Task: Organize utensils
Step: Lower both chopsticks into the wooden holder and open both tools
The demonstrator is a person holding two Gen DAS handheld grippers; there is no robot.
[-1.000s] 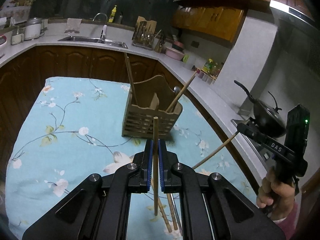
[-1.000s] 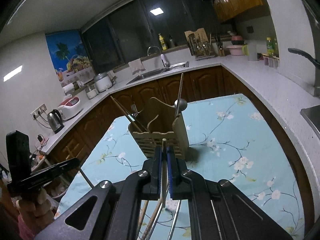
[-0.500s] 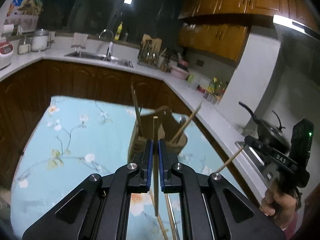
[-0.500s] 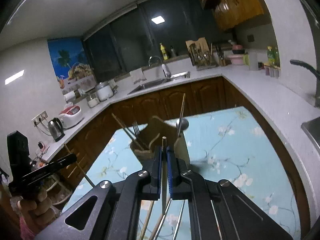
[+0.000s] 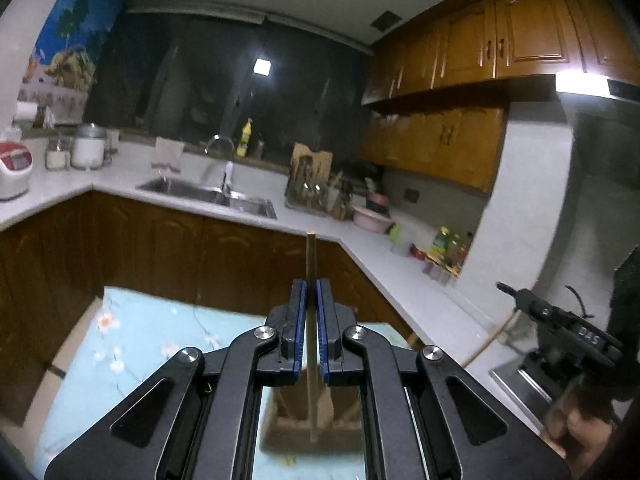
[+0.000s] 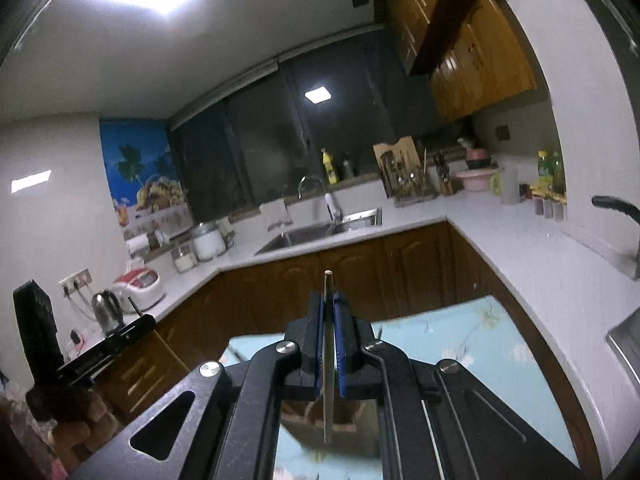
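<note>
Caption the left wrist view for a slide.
Left gripper clamps a chopstick upright above the holder, kitchen sink beyond.

Two wooden chopsticks and one slatted wooden holder.
Left chopstick [image 5: 311,264]: plain, upright, clamped between blue tong pads, lower end over holder [image 5: 308,428]. Right chopstick [image 6: 328,320]: paler, upright, likewise clamped. Holder: blurred, standing on floral-clothed desk [image 5: 132,340], seen beneath both chopsticks.

Left gripper [image 5: 311,286]: clamping a chopstick [image 5: 311,256], tilting upward.
Right gripper [image 6: 328,300]: gripping a stick [image 6: 328,284], tilting upward.
</note>
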